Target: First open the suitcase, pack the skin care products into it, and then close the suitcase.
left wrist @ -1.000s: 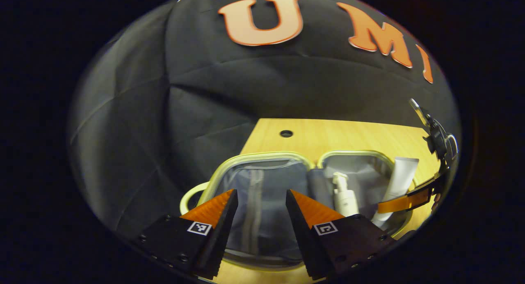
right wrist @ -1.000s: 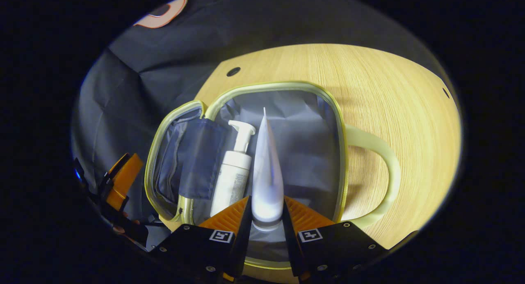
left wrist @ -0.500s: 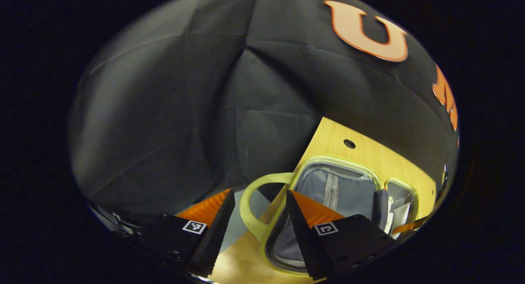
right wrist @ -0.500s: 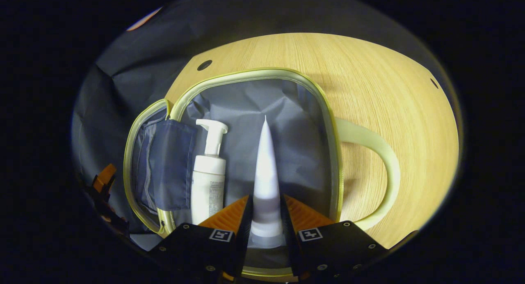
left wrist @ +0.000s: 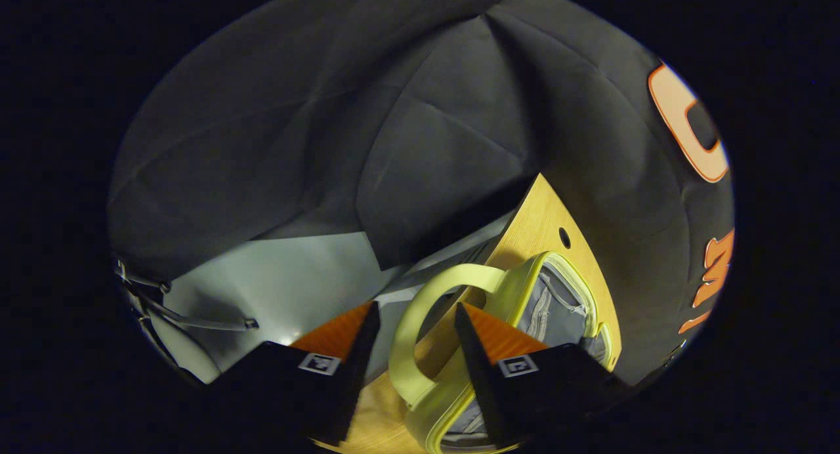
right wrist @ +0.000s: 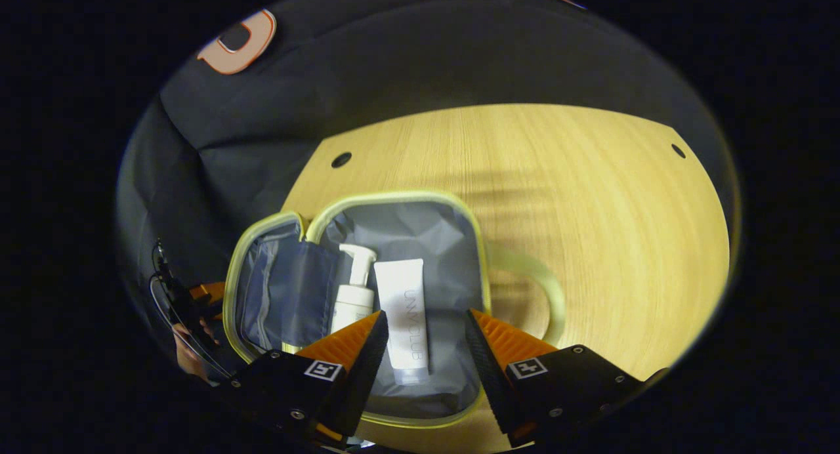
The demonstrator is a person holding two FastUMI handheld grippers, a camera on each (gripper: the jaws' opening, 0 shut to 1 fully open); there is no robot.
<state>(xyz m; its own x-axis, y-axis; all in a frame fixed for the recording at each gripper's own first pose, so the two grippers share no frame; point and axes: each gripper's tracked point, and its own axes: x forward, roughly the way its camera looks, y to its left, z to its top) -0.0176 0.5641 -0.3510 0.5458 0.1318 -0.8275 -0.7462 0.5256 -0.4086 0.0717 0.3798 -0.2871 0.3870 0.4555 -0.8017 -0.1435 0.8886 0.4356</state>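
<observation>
Closing the suitcase (right wrist: 459,244) falls to your left gripper (left wrist: 410,336), whose parted, empty fingers straddle the lid-side handle (left wrist: 420,316), while your right gripper (right wrist: 426,346), spread and holding nothing, hovers above the tube (right wrist: 403,309) and pump bottle (right wrist: 354,290) lying inside.

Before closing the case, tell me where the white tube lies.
In the right gripper view the white tube lies flat in the open suitcase, right of the pump bottle.

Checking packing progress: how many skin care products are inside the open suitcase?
2. White pump bottle lies in the yellow-rimmed grey-lined suitcase, white squeeze tube beside it on its right. More could hide behind the right gripper.
</observation>
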